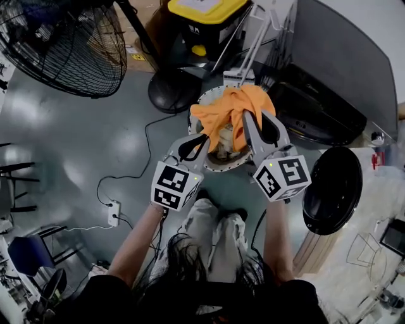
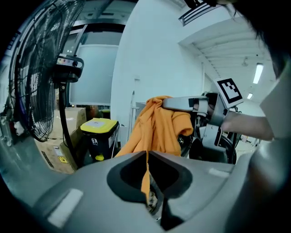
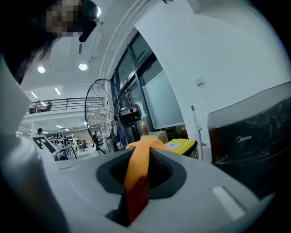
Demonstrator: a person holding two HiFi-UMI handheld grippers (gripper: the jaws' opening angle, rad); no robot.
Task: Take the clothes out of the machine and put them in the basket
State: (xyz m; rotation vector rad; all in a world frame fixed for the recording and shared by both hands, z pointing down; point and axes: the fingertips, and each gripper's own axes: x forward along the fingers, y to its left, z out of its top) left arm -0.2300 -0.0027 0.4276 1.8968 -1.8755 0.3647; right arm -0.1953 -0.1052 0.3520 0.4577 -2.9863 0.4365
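Observation:
An orange garment [image 1: 231,111] hangs bunched above a round white basket [image 1: 233,167], which holds other pale clothes. My left gripper [image 1: 204,140] is shut on a thin fold of the garment's lower left edge; in the left gripper view that fold [image 2: 146,175] runs between the closed jaws. My right gripper [image 1: 248,118] is shut on its top, with an orange strip [image 3: 136,175] pinched in the jaws. The left gripper view shows the garment [image 2: 157,129] draped from the right gripper [image 2: 182,103]. The dark washing machine [image 1: 335,82] stands to the right, its round door [image 1: 332,190] swung open.
A big floor fan [image 1: 63,44] stands at the far left. A black bin with a yellow lid [image 1: 202,19] is behind the basket. A white power strip [image 1: 114,212] and its cable lie on the grey floor at the left. The person's legs are below the basket.

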